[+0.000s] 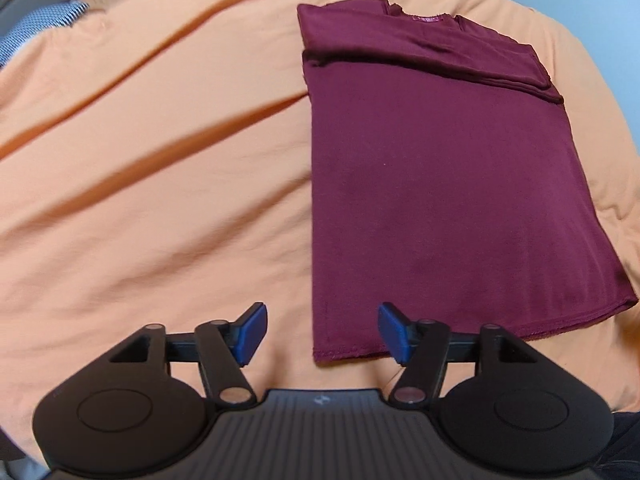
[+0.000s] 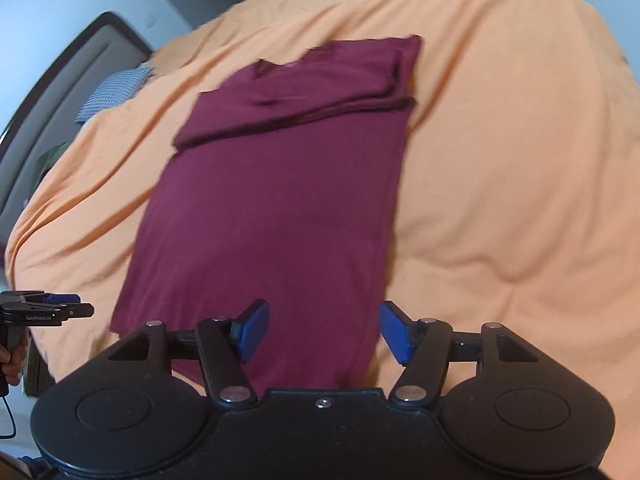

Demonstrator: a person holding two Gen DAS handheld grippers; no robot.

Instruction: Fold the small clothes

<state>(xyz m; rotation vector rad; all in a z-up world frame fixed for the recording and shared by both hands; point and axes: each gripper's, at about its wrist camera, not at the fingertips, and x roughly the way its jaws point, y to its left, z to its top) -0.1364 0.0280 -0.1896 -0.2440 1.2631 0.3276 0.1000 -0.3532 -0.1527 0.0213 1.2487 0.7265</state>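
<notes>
A maroon T-shirt (image 1: 440, 168) lies flat on the orange bedspread (image 1: 152, 184), folded into a long rectangle with its sleeves turned in across the collar end. My left gripper (image 1: 322, 334) hovers open just above the shirt's near left hem corner, with nothing between its blue pads. In the right wrist view the same T-shirt (image 2: 280, 200) runs away from me, and my right gripper (image 2: 324, 332) stands open over the near right part of the hem. The left gripper (image 2: 60, 304) shows at the far left edge there, held by a hand.
The orange bedspread (image 2: 500, 160) spreads wide and wrinkled on both sides of the shirt. A blue-white patterned pillow (image 1: 44, 28) peeks out at the far left. A dark headboard or frame (image 2: 60, 92) and a white wall lie beyond the bed.
</notes>
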